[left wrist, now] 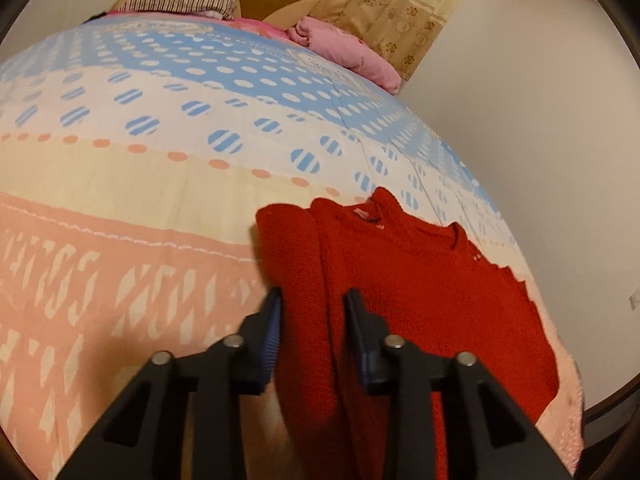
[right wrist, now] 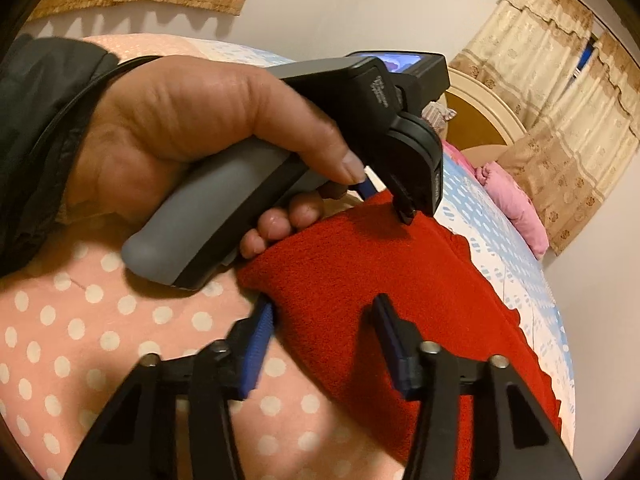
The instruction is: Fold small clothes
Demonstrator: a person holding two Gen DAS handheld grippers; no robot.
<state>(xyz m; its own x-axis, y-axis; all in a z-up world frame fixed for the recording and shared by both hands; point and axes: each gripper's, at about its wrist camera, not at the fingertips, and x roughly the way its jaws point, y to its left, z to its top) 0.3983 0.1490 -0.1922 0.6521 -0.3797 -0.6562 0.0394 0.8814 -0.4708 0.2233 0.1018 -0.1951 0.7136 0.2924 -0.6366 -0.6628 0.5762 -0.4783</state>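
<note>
The patterned pink-and-blue bed (left wrist: 120, 184) carries the red knitted sweater (left wrist: 420, 280) at its near right edge. The left gripper (left wrist: 312, 312) straddles a sleeve fold, jaws narrow; the right gripper (right wrist: 320, 320) straddles the hem, jaws half-spread.

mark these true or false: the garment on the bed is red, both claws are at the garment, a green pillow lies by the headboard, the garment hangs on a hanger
1. The garment is red. True: the red sweater lies on the bedspread.
2. Both claws are at it. True: the left claw and right claw each straddle red fabric at an edge.
3. A green pillow lies by the headboard. False: the striped pillow is dark and pale; the bundle nearby is pink.
4. It hangs on a hanger. False: it lies on the bed.
</note>
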